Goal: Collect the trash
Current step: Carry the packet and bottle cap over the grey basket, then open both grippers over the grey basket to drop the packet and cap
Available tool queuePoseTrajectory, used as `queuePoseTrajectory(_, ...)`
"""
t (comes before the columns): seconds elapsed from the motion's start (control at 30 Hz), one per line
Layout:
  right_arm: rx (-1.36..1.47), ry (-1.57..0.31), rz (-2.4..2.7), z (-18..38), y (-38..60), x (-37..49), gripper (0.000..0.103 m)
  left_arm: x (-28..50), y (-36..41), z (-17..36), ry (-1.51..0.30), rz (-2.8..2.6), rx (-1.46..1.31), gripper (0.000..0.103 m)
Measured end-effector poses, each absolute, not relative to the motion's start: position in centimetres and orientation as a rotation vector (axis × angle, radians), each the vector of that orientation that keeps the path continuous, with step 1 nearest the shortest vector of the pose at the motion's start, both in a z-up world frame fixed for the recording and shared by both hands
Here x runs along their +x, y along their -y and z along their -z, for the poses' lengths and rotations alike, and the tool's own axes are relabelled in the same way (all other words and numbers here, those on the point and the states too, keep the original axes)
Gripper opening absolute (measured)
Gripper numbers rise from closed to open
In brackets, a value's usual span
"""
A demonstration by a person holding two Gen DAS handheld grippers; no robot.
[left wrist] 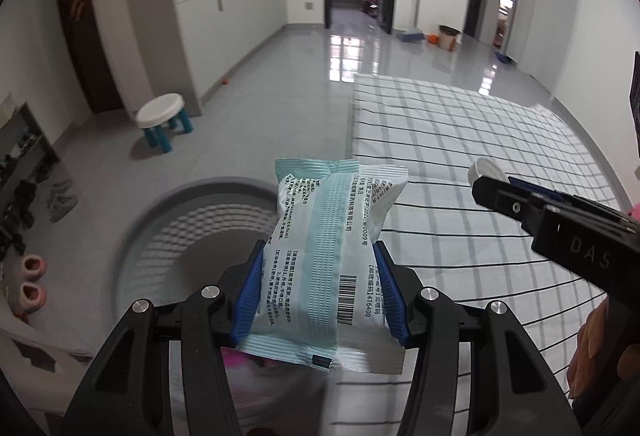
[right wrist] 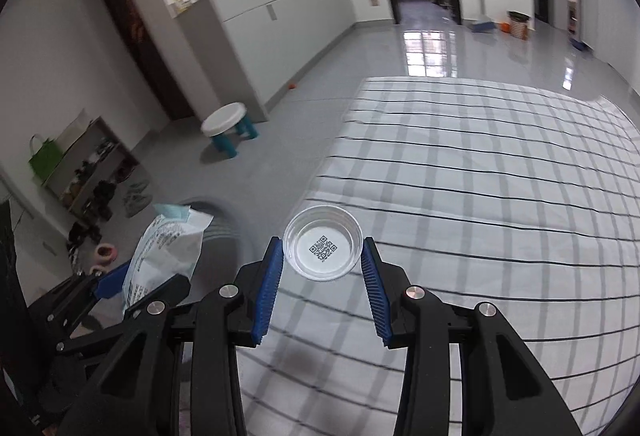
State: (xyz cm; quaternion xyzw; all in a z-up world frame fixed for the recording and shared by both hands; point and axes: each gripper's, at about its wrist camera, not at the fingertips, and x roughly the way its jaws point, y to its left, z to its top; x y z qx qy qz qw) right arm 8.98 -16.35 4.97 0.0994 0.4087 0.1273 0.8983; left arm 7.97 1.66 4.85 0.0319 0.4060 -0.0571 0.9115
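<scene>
The left gripper (left wrist: 320, 288) pinches a pale green-and-white printed plastic packet (left wrist: 328, 260) above the round grey basket (left wrist: 160, 220) on the floor, while the right gripper (right wrist: 323, 288) clamps a small clear plastic cup (right wrist: 323, 242) over the near-left of the checked white cloth (right wrist: 500, 196)

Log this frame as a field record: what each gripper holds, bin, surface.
left gripper: shut on the packet, white and teal, printed text and barcode
right gripper: shut on the clear cup, QR code on its base
bin: grey, round, on the floor beside the checked cloth, below and behind the packet
checked cloth: white with dark lines, under the right gripper
task state: both items held, neither in the bin yet
</scene>
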Motion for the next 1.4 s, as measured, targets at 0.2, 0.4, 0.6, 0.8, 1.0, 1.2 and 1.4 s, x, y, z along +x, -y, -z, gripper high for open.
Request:
queuePoseTrajectory(0.2, 0.157, -0.848, -0.351, -5.7, 10.5, 8.6, 0.039, 7.4, -6.4, -5.5, -0.821, 0.033, 0.076, 0.051)
queuePoseTrajectory(0.4, 0.124, -0.868, -0.4, -5.2, 6.6, 8.5, 0.039, 7.4, -10.1, -4.7, -0.832, -0.028, 0.075, 0.051)
queuePoseTrajectory(0.6, 0.109, -0.895, -0.432, -4.2, 3.7, 9.0, 0.039, 7.6, -12.0, -3.4, -0.85, -0.061, 0.06, 0.051)
queuePoseTrajectory(0.8, 0.093, -0.918, -0.452, -3.1, 1.6, 9.7, 0.039, 7.9, -13.4, -2.7, -0.853, -0.072, 0.036, 0.053)
queuePoseTrajectory(1.0, 0.087, -0.926, -0.454, -2.4, 0.9, 10.1, 0.039, 7.9, -14.1, -2.3, -0.858, -0.081, 0.018, 0.055)
queuePoseTrajectory(1.2, 0.08, -0.907, -0.447, -2.5, 0.9, 10.1, 0.053, 7.8, -14.9, -2.4, -0.849, -0.096, 0.001, 0.069)
queuePoseTrajectory(1.4, 0.089, -0.905, -0.441, -2.4, 1.2, 10.1, 0.053, 7.8, -15.3, -2.4, -0.849, -0.099, -0.017, 0.07)
